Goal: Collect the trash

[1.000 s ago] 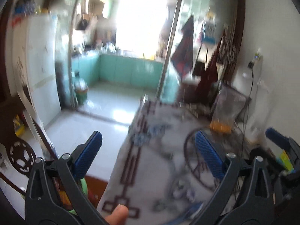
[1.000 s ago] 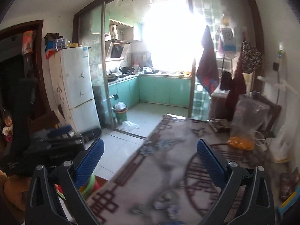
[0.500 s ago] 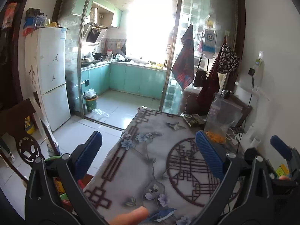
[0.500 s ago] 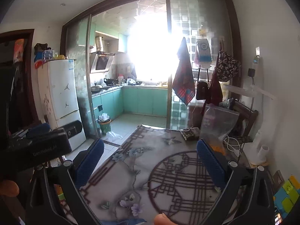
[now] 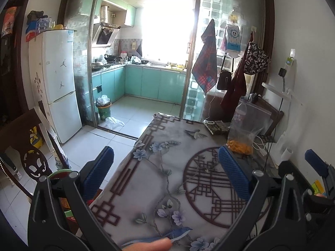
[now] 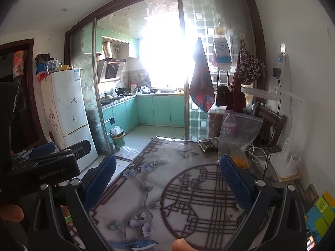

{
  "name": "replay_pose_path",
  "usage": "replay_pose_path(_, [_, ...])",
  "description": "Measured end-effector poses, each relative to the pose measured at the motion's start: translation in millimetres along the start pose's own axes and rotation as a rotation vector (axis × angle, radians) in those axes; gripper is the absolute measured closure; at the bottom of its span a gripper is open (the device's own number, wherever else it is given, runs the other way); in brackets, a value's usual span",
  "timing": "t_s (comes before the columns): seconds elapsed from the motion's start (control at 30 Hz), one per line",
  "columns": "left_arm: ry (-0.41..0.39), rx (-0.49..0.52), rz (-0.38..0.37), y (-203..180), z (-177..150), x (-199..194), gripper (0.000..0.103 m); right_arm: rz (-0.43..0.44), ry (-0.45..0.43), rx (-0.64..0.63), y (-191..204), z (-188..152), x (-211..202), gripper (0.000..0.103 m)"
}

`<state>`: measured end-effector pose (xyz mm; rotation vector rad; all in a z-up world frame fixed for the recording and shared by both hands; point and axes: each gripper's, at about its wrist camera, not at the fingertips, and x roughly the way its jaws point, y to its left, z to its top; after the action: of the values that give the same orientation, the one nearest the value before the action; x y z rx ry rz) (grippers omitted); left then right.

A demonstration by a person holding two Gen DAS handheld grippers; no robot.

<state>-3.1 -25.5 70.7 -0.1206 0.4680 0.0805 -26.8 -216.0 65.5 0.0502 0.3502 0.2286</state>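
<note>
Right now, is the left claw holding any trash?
No, the left claw is wide open above the flowered tablecloth, with nothing between its blue pads.

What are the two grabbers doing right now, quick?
Left gripper: open, holding nothing, above the table.
Right gripper: open, holding nothing too.

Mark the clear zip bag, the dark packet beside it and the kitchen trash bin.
clear zip bag (image 6: pixel 240 133), right wrist view, clear upper panel.
dark packet (image 6: pixel 208 144), right wrist view, top face.
kitchen trash bin (image 5: pixel 103 112), left wrist view, green side.
</note>
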Motion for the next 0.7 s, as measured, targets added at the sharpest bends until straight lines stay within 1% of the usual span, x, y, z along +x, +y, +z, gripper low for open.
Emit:
replay_pose_path(0.3, [0.009, 0.000, 0.017, -5, -1, 2, 0.005, -0.007, -0.005, 0.017, -6, 0, -2, 0.007])
replay_pose_path(0.57, [0.009, 0.002, 0.021, -6, -2, 3, 0.005, 0.002, 0.011, 0.030, -10, -1, -2, 0.007])
replay_pose_path(0.7, [0.020, -0.001, 0.026, -5, -1, 4, 0.005, -0.011, 0.014, 0.036, -11, -2, -2, 0.007])
